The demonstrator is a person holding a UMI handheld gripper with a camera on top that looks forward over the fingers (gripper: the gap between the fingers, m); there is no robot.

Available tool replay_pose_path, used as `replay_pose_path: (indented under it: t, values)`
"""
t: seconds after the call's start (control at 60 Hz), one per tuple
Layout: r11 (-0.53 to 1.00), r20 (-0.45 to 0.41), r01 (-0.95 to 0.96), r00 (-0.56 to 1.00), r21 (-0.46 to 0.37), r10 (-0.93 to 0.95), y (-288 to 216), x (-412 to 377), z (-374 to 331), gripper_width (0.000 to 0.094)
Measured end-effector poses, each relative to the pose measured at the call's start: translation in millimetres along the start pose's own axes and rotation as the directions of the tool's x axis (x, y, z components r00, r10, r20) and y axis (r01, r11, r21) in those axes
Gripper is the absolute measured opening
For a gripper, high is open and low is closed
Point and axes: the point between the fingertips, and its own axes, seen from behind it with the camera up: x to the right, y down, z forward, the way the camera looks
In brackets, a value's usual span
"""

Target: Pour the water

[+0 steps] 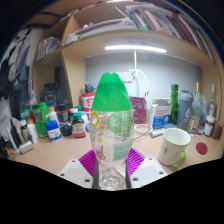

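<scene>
My gripper (112, 165) is shut on a clear plastic water bottle (112, 125) with a green top and a printed label. The bottle stands upright between the magenta pads (88, 161), its base near the fingers and its green top rising toward the shelves. A pale green mug (173, 147) stands on the wooden desk (60, 155) to the right of the bottle, beyond the right finger. The mug's inside is hidden.
Several small bottles and jars (52, 127) crowd the desk's left back. Boxes and bottles (185, 108) stand at the right back. A red lid (201, 147) lies right of the mug. Shelves with books (150, 20) hang above.
</scene>
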Motion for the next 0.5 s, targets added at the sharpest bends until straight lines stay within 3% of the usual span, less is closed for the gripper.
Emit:
replay_pose_path:
  t: [0.117,0.217,0.35,0.5]
  values:
    - [0.991,0.037,-0.136,0.99,-0.001,0.136,-34.6,3.7,-5.2,0.0346]
    - [0.895,0.079,-0.446,0.892,-0.01,0.445,-77.3,13.1,-9.0,0.0344]
    - [0.532,0.117,-0.84,0.521,-0.107,0.846,-111.8,32.4,-1.7,0.0342]
    - [0.013,0.115,-0.971,-0.015,-0.238,0.993,-128.3,40.8,8.4,0.034]
